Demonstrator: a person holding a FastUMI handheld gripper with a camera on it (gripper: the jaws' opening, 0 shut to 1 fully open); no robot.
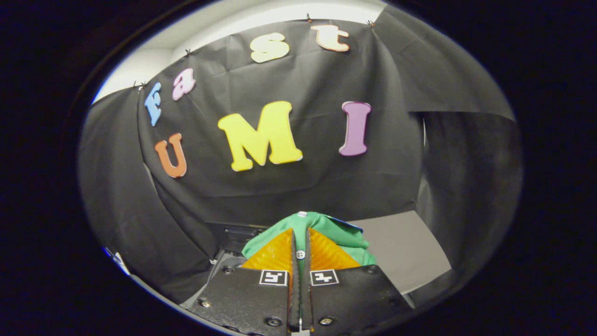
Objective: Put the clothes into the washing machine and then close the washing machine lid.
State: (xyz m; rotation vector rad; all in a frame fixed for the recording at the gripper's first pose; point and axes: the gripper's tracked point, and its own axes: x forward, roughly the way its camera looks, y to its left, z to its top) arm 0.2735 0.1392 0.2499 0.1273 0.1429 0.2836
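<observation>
Now green garment (343,233) pinched between jaws (buttons visible).

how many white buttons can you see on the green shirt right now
2: one button at the top of the green shirt, beyond the fingers; another button between the closed gripper fingers. More may be hidden.

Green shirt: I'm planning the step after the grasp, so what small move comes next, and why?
Probably carry the green shirt toward the washing machine, not identifiable here. The gripper has its jaws nearly closed on the buttoned fabric, held up before the black cloth wall.
</observation>
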